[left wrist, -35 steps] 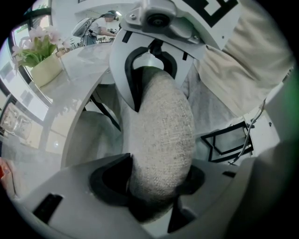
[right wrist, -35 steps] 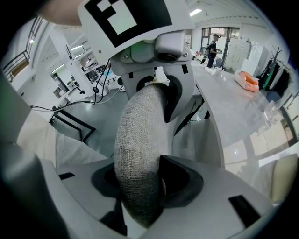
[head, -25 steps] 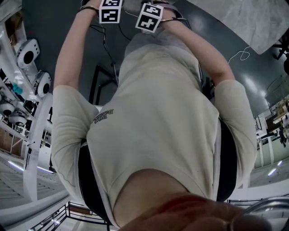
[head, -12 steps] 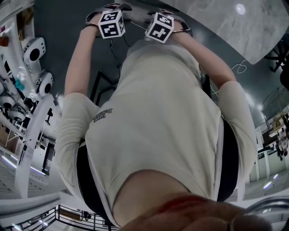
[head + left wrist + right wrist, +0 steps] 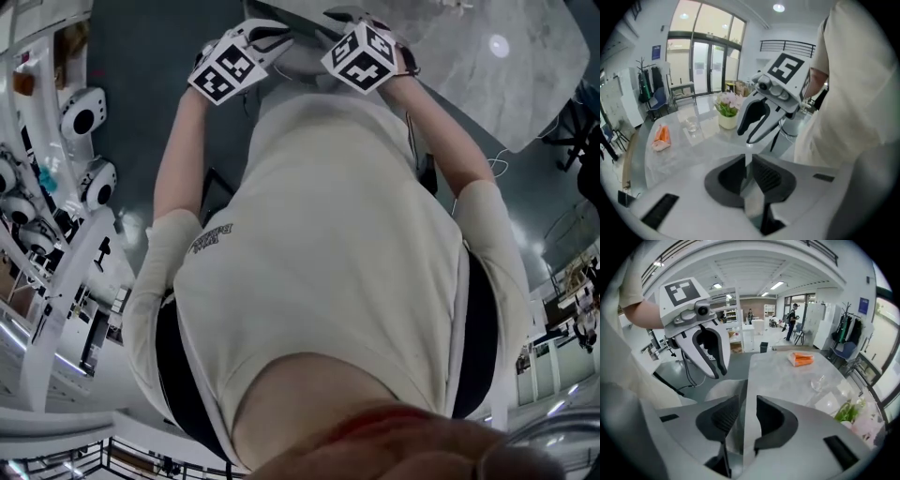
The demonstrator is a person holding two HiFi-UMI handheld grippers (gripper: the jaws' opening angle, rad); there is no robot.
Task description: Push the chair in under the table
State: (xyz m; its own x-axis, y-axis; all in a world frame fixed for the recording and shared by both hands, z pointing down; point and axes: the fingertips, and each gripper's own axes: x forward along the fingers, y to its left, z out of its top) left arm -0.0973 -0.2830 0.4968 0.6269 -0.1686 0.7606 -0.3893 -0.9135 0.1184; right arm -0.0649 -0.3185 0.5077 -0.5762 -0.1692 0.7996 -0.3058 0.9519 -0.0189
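Both grippers are held up in front of the person's chest, near the edge of the grey marble table (image 5: 506, 56). My left gripper (image 5: 748, 161) has its jaws closing to a narrow slit, with nothing between them. The jaws of my right gripper (image 5: 750, 401) are also closing, with a wider gap that is empty too. A pale rounded chair part (image 5: 723, 391) shows beside the table (image 5: 787, 376) edge, below both grippers and touched by neither. In the head view the left gripper (image 5: 267, 37) and right gripper (image 5: 352, 19) sit side by side.
On the table stand a flower pot (image 5: 727, 111), a glass (image 5: 691, 125) and an orange packet (image 5: 661, 136). White machines (image 5: 80, 117) line the left side. Cables (image 5: 686, 373) lie on the dark floor. People and coat racks stand far off.
Both grippers rose and came closer to the table edge. The left gripper's marker cube rolled and the two cubes spread apart. More of the tabletop is in view.
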